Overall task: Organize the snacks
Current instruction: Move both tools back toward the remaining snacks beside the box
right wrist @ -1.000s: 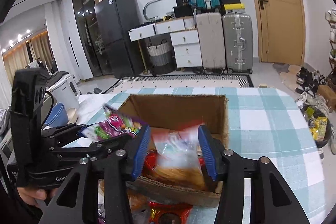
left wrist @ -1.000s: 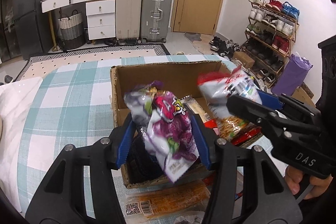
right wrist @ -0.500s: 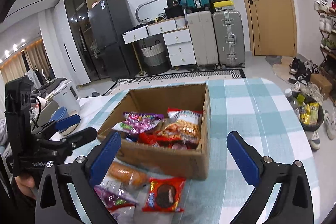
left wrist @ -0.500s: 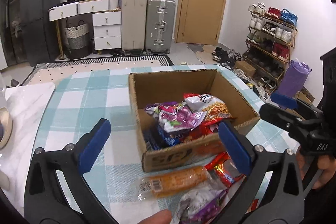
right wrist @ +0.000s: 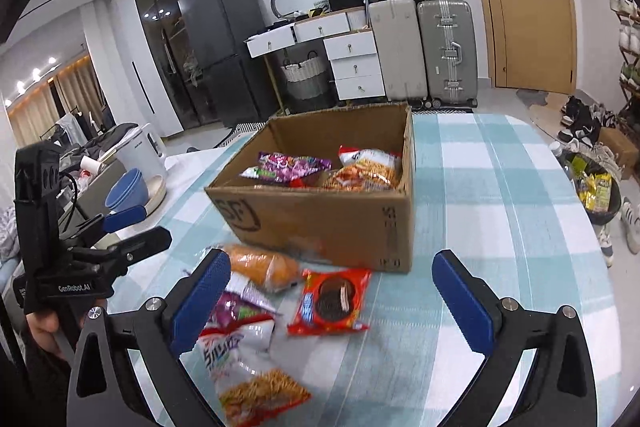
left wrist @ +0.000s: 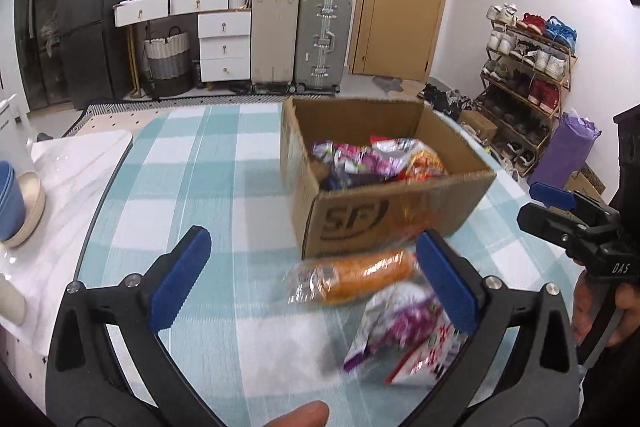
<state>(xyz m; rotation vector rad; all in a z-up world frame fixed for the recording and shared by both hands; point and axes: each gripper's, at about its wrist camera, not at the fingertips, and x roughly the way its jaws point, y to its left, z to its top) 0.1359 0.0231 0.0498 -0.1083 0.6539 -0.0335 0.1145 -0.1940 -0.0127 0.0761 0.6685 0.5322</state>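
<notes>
A brown cardboard box point(left wrist: 384, 215) point(right wrist: 320, 219) stands on the checked tablecloth and holds a purple snack bag point(right wrist: 288, 167) and an orange noodle-snack bag point(right wrist: 366, 171). In front of it lie an orange bread pack point(left wrist: 360, 275) point(right wrist: 264, 269), a purple bag point(left wrist: 400, 319), a red cookie pack point(right wrist: 330, 301) and a white noodle-snack bag point(right wrist: 248, 375). My left gripper point(left wrist: 312, 279) is open and empty, near the bread pack. My right gripper point(right wrist: 332, 303) is open and empty above the cookie pack.
Stacked bowls point(left wrist: 16, 203) point(right wrist: 132, 187) stand at the table's left edge on a white cloth. A bin with snack bags point(right wrist: 596, 187) sits on the floor right of the table. Suitcases, drawers and a shoe rack point(left wrist: 524, 75) stand behind.
Both grippers let go of their snack bags into the box, opened wide, and pulled back toward the loose packs in front of the box.
</notes>
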